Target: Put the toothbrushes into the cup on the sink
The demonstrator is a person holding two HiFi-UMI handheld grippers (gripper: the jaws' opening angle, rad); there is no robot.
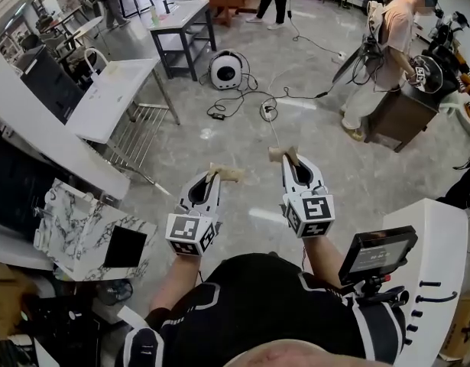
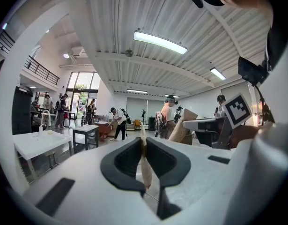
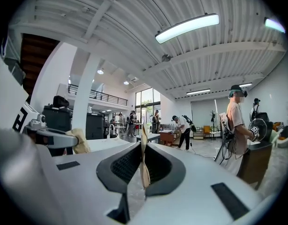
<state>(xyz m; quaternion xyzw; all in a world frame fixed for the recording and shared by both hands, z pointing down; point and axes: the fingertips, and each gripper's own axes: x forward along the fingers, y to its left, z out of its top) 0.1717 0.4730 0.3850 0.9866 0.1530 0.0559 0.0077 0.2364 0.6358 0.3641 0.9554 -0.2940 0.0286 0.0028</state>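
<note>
No toothbrush and no cup shows in any view. In the head view my left gripper [image 1: 225,174] and right gripper [image 1: 283,154] are held side by side at waist height over the grey floor, pointing forward. Both have their beige-padded tips pressed together with nothing between them. The left gripper view shows its own jaws [image 2: 143,146] shut, with the right gripper's beige tip [image 2: 183,125] beside them. The right gripper view shows its jaws [image 3: 144,146] shut the same way. A white sink [image 1: 116,90] with a curved faucet [image 1: 97,56] stands to the far left, well away from both grippers.
Cables and a round white device [image 1: 225,69] lie on the floor ahead. A person [image 1: 387,52] stands at the right by a dark cabinet [image 1: 403,113]. A white stand with a screen [image 1: 376,254] is close on my right, a marble-patterned box [image 1: 74,228] close on my left.
</note>
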